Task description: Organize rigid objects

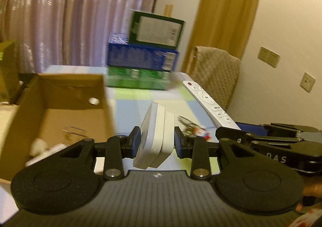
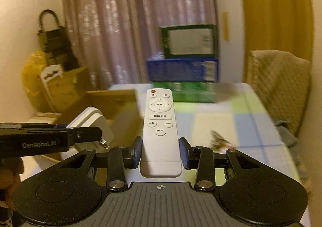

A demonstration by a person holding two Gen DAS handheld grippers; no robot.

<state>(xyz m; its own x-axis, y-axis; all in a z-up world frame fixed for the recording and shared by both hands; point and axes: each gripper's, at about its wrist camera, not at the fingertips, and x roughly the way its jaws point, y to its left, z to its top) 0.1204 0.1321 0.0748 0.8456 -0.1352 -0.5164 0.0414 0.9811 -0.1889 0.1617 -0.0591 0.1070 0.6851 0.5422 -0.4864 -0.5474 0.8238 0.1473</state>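
Note:
My left gripper [image 1: 156, 142] is shut on a white plug adapter [image 1: 155, 136] and holds it tilted above the table, just right of an open cardboard box [image 1: 60, 110]. My right gripper [image 2: 161, 152] is shut on a white remote control [image 2: 160, 132], which points forward over the table. In the left wrist view the remote [image 1: 209, 104] and the right gripper [image 1: 237, 130] show at the right. In the right wrist view the adapter [image 2: 90, 120] and the left gripper's fingers [image 2: 84, 134] show at the left, its prongs visible.
A stack of three boxes, green [image 1: 138, 80], blue [image 1: 142, 58] and dark green [image 1: 157, 29], stands at the table's far end. A small colourful item [image 2: 219, 140] lies on the checked tablecloth [image 2: 231, 118]. A chair with a beige cover [image 2: 277, 86] stands right. The cardboard box holds white items [image 1: 40, 146].

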